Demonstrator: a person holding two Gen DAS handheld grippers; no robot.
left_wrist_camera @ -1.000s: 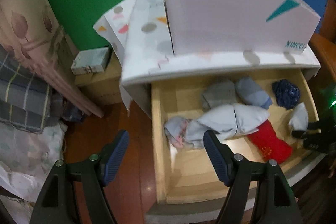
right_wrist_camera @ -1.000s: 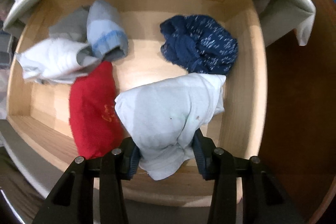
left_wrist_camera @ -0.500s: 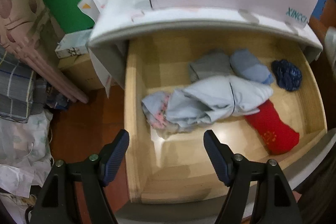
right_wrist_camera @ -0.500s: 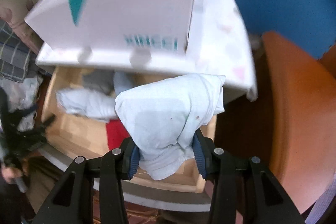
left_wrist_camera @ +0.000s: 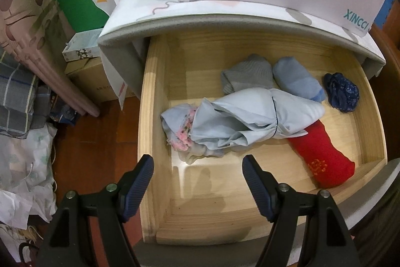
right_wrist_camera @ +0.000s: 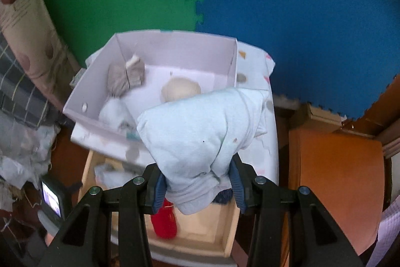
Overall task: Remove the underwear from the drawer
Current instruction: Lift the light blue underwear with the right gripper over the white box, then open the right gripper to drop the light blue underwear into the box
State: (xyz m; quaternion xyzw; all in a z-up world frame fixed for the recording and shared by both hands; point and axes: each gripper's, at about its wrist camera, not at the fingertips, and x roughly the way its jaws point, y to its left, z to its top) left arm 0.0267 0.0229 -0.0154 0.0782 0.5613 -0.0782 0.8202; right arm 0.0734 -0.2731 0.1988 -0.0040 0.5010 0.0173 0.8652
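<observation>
Right gripper (right_wrist_camera: 197,185) angled down, clamping pale blue underwear (right_wrist_camera: 200,126); left gripper (left_wrist_camera: 198,178) wide, empty, over drawer (left_wrist_camera: 150,116).

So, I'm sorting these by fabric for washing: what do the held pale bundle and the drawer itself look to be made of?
The pale bundle, clamped in the right gripper, looks like soft matte cotton knit: it folds and sags. The drawer looks like light unpainted wood with visible grain and a slight sheen.

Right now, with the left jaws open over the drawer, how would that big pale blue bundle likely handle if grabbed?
The pale blue bundle looks loosely folded, with creased edges spilling out, so it would probably sag and unfold when lifted. A pink patterned cloth is tucked into one end and may drag along or fall out. It overlaps the red roll, so that could shift.
</observation>
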